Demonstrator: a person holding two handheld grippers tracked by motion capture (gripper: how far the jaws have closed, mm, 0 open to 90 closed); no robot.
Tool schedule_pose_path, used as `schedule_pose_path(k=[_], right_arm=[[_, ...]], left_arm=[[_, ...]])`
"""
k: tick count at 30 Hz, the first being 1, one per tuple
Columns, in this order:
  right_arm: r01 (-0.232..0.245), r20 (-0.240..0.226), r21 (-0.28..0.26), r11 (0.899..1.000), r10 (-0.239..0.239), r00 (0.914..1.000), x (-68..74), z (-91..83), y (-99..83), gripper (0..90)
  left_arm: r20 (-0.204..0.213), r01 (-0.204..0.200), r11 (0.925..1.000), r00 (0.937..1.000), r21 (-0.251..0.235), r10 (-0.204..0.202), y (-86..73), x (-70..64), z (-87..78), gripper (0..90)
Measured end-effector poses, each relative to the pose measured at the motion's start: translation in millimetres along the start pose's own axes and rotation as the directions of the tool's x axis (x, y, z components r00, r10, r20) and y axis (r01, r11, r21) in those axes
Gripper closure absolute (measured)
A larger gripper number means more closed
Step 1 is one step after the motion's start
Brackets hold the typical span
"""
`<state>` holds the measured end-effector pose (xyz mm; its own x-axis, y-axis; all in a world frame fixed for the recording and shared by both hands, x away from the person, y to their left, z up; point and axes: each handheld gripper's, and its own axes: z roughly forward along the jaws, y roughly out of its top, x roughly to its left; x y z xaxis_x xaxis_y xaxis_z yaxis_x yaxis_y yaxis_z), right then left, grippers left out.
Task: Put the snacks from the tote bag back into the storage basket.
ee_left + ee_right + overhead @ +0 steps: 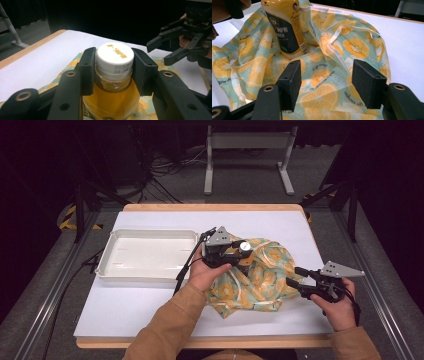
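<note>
The white-topped table (150,312) took up most of the scene, with a shallow white tray (148,254) sitting on its left half. Right of the tray, near the middle, a fabric bag (260,280) printed with orange slices on pale green lay crumpled and spread, its white handles loose across the cloth. A bottle (285,27) of yellow-orange drink stood on the bag, over its left part, roughly upright with a slight lean, its base pressing into the folds. The left gripper (226,251) was at the bottle's top: in the left gripper view its two black jaws were clamped on the neck just under the white cap (115,60), one pad on either side, with the cap standing up between them. The right gripper (296,277) hovered at the bag's right edge, its jaws spread apart with nothing between them. From the right gripper view, the bottle stood well ahead of those jaws and off to the left, with printed cloth lying beneath and between the pads.
</note>
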<state>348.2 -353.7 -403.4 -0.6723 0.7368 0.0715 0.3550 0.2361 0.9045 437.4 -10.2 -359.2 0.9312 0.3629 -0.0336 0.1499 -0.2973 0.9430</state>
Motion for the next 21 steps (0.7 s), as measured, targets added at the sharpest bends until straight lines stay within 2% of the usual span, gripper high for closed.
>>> schedule_pose_path(k=[1,2,11,17,21], right_arm=[[0.0,0.0,0.0,1.0,0.0,1.0,0.0,0.0,0.0,41.3],[0.001,-0.003,0.004,1.0,-0.001,1.0,-0.1,0.3,-0.4,41.4],[0.0,-0.003,0.009,1.0,0.0,1.0,-0.1,1.7,-1.4,41.6],[0.003,-0.004,0.011,1.0,-0.003,1.0,-0.3,1.9,-1.8,41.8],[0.005,-0.005,0.012,1.0,-0.005,1.0,-0.3,2.2,-2.0,41.9]], left_arm=[[0.0,0.0,1.0,1.0,0.0,0.0,0.0,0.0,0.0,58.2],[0.02,0.005,0.9999,0.9998,-0.009,-0.005,-1.0,1.4,0.4,58.2],[0.027,-0.02,0.9997,0.9994,0.01,0.02,1.5,1.1,-1.0,58.4],[0.066,-0.063,0.9979,0.9959,0.012,0.062,12.4,0.7,-6.6,58.5],[0.079,-0.069,0.9976,0.9946,0.003,0.068,20.8,-0.2,-11.8,58.5]])
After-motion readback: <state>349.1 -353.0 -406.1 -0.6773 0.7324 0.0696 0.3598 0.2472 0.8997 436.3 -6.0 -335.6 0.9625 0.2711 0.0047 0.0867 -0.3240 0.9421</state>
